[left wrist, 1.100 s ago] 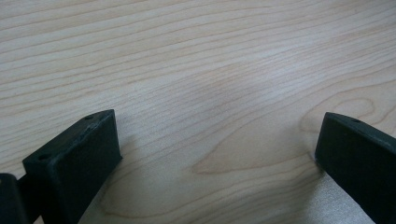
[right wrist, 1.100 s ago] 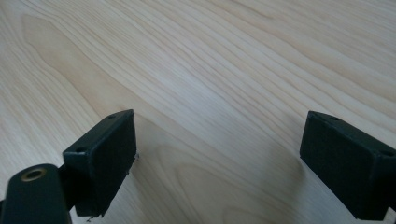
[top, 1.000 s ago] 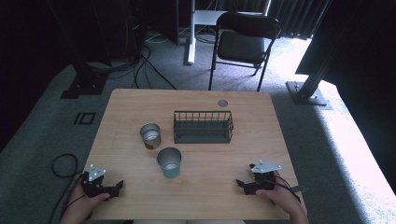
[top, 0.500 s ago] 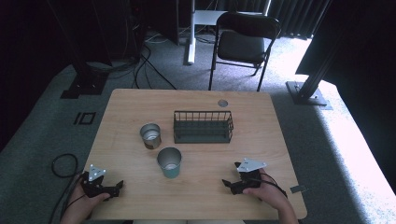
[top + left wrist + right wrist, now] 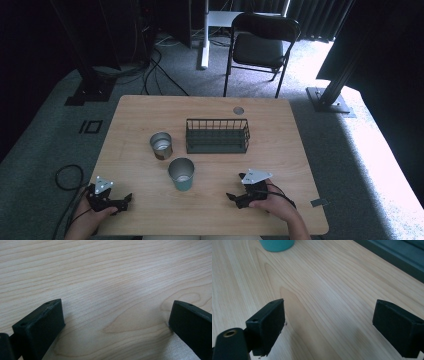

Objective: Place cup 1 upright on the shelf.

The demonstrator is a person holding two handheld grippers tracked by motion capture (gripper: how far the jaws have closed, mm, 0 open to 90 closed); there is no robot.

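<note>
Both grippers sit low over the pale, grained wooden table, jaws spread wide and empty: the left gripper at seven o'clock, the right gripper at five. Nearest the right one, at its ten o'clock, stands a round teal cup with a metal-bright inside; nothing lies between. Beyond it are a shiny tin can and a dark wire basket. The right gripper view catches the cup's base and the basket's solid bottom edge.
</note>
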